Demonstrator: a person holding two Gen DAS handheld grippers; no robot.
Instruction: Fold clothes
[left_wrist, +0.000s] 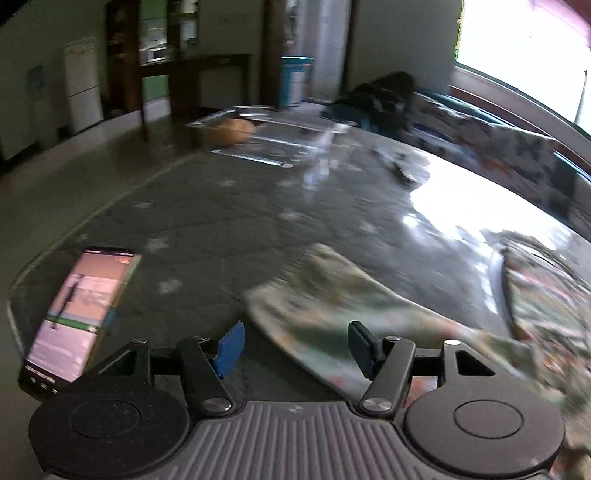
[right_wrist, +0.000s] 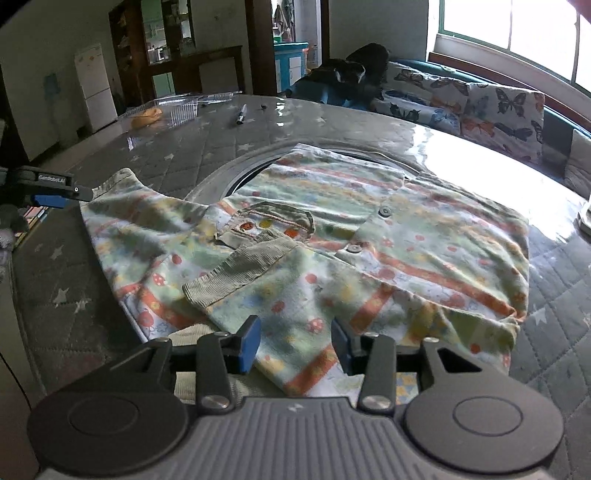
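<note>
A lived-in home, a living or dining room. A large table (right_wrist: 207, 155) under a quilted star-print cover and clear plastic fills the middle. At two o'clock a sofa (right_wrist: 480, 107) with butterfly-print cushions sits beneath a wide window (right_wrist: 517, 33). At ten o'clock stands a white fridge (right_wrist: 94, 85), at eleven a dark wooden cabinet (right_wrist: 159, 48), and at twelve an open doorway (right_wrist: 290, 40) leads to another room

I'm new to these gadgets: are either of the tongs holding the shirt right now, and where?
No. Both the left tongs and right tongs are open above the shirt, pinching nothing.
</note>
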